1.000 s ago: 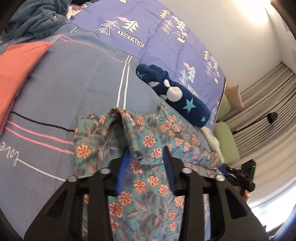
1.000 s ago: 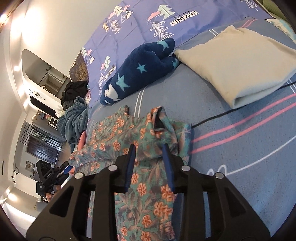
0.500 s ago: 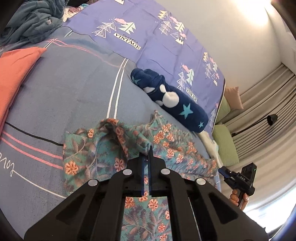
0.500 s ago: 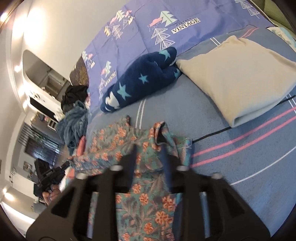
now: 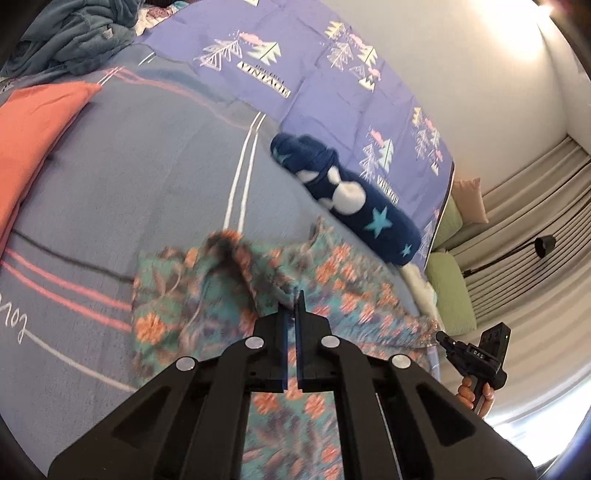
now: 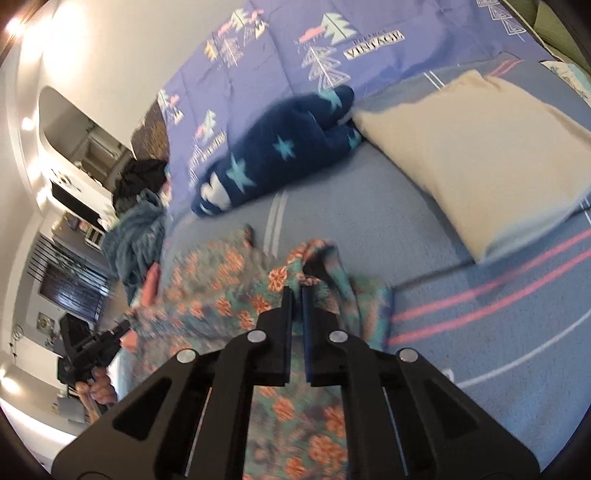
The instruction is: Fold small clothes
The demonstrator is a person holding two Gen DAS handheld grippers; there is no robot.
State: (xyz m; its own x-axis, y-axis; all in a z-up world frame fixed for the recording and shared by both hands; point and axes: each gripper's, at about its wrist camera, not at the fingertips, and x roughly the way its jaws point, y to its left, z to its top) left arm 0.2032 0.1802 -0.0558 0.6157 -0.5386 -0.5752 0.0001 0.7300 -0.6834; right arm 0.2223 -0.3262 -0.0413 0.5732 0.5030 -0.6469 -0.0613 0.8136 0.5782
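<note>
A teal garment with orange flowers [image 5: 207,291] lies spread on the grey-blue bed cover, its far end bunched into a fold. My left gripper [image 5: 293,299] is shut on a pinch of the floral garment near its middle. The garment also shows in the right wrist view [image 6: 221,288]. My right gripper [image 6: 295,295] is shut on the garment at its bunched right end. Each gripper shows small in the other's view: the right one [image 5: 443,338] and the left one [image 6: 122,326], each at an edge of the cloth.
A navy plush blanket with stars [image 5: 343,192] lies beyond the garment, against a purple quilt [image 5: 295,70]. An orange folded cloth [image 5: 26,136] is at the left, a beige folded cloth [image 6: 480,147] at the right. A blue-grey heap [image 5: 70,33] sits far left.
Both grippers went from open around the cloth to shut on it. Both views are now blurred, and the garment's edges look pulled up slightly.
</note>
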